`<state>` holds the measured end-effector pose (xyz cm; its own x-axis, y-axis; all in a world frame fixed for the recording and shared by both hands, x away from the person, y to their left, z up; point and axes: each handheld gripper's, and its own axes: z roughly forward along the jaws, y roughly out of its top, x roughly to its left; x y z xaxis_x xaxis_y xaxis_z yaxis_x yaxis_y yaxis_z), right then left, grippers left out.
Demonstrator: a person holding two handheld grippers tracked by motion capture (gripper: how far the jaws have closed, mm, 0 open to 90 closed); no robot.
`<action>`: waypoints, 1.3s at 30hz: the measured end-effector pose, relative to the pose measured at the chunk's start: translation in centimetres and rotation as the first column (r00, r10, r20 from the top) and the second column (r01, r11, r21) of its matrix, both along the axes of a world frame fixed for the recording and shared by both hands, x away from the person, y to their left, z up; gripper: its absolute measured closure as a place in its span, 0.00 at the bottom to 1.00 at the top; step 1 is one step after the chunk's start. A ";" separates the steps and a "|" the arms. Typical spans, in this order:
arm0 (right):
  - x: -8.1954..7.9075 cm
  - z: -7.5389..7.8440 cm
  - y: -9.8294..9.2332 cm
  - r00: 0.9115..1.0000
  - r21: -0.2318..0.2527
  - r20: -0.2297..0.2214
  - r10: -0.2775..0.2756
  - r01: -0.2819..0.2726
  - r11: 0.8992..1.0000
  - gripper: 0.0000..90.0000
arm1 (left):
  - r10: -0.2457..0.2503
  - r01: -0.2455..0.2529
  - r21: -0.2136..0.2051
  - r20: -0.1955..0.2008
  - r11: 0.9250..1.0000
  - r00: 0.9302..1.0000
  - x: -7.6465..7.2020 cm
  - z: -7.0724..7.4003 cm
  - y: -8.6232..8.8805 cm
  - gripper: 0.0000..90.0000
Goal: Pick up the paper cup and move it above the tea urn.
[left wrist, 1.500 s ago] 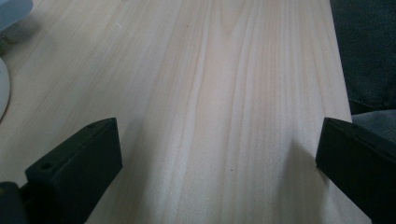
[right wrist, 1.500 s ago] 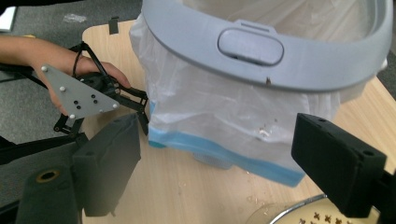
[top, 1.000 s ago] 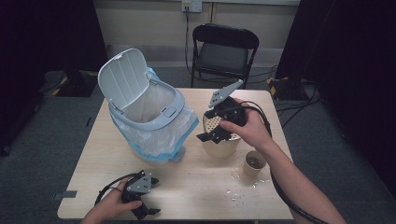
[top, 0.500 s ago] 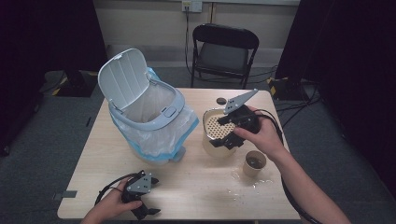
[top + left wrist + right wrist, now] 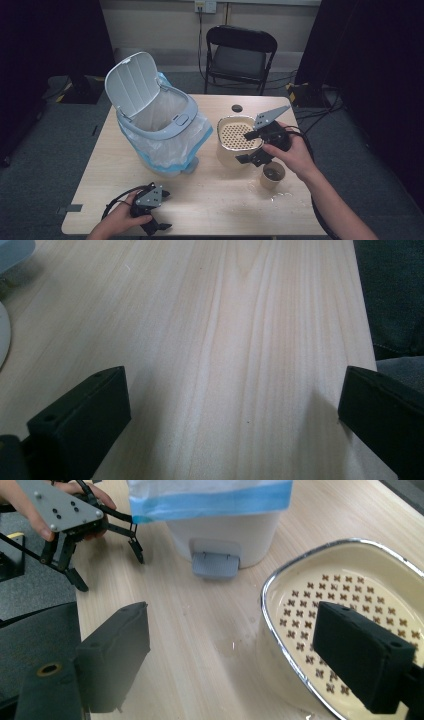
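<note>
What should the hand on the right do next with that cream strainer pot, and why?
Probably ease the right gripper down and close it on the strainer pot's near rim: its open jaws straddle that rim, one inside, one outside, not yet pressing it.

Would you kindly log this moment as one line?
right hand-held gripper: open, straddling strainer bowl rim | left hand-held gripper: open on table
</note>
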<state>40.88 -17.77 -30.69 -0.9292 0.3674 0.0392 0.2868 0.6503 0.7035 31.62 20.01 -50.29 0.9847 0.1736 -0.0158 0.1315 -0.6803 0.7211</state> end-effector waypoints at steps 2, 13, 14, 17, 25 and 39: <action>-0.1 -0.2 -0.4 1.000 0.001 -0.003 -0.004 0.004 1.000 0.16 | 0.000 0.000 0.000 -0.001 1.000 1.000 0.0 0.0 0.0 0.00; -0.9 -2.1 -2.9 0.998 0.006 -0.003 -0.056 0.056 0.998 0.16 | 0.000 0.000 0.000 -0.001 1.000 1.000 0.0 0.0 0.0 0.00; -0.9 -2.2 -3.1 0.998 0.007 -0.001 -0.058 0.058 0.998 0.16 | 0.000 0.000 0.000 -0.001 1.000 1.000 0.0 0.0 0.0 0.00; -1.0 -2.6 -3.8 0.998 0.011 -0.006 -0.066 0.066 0.998 0.16 | 0.000 0.000 0.000 -0.001 1.000 1.000 0.0 0.0 0.0 0.00; -1.5 -3.7 -5.1 0.996 0.019 0.006 -0.094 0.094 0.995 0.17 | 0.000 0.000 0.000 -0.001 1.000 1.000 0.0 0.0 0.0 0.00; -2.0 -6.0 -7.2 0.990 0.030 0.013 -0.140 0.139 0.990 0.17 | 0.000 0.000 0.001 -0.001 1.000 1.000 0.0 0.0 0.0 0.00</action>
<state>38.88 -24.94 -36.71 -0.8695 0.4924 0.0383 0.3626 0.5838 0.7264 31.62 20.01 -50.30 0.9847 0.1736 -0.0169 0.1324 -0.6807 0.7205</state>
